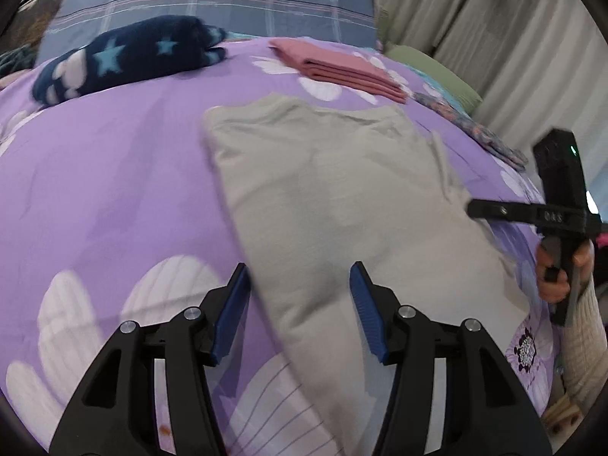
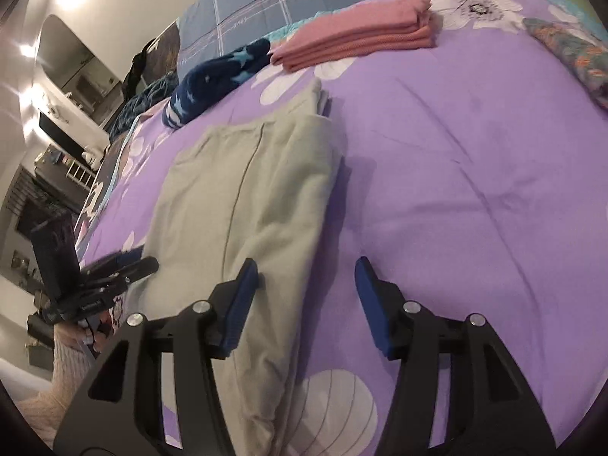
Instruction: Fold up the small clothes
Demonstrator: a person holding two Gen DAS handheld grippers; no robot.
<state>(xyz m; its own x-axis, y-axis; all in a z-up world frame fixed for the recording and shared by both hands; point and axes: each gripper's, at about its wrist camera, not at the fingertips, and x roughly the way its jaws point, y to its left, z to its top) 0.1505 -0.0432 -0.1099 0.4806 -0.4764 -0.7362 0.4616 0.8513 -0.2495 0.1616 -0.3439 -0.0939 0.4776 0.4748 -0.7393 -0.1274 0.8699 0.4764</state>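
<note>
- As the left wrist view shows it, the left gripper [image 1: 300, 304] hangs over the near end of the grey-green garment [image 1: 334, 190], its blue fingers [image 1: 231, 311] spread apart and clear of the cloth, which lies between them untouched. The garment sits folded lengthwise in a long strip on the purple flowered bed cover [image 1: 114, 174]. Beyond it lie a folded pink garment [image 1: 342, 68] and a dark star-patterned bundle [image 1: 125, 60]. At the right edge, the right gripper [image 1: 490, 209] is held in a hand [image 1: 558, 269].
- In the right wrist view, the right gripper [image 2: 304, 304] straddles the strip's right edge, fingers [image 2: 372, 304] released and holding nothing. The grey-green garment [image 2: 243, 205] shows stacked layers along that edge. The left gripper [image 2: 125, 266] hovers at its far side, blurred.
- Risk, as I judge it: the soft bed gives no firm backing, so a pinch taken here may catch only the top layer, or some bed cover with it, and the next fold would drag the strip crooked.
</note>
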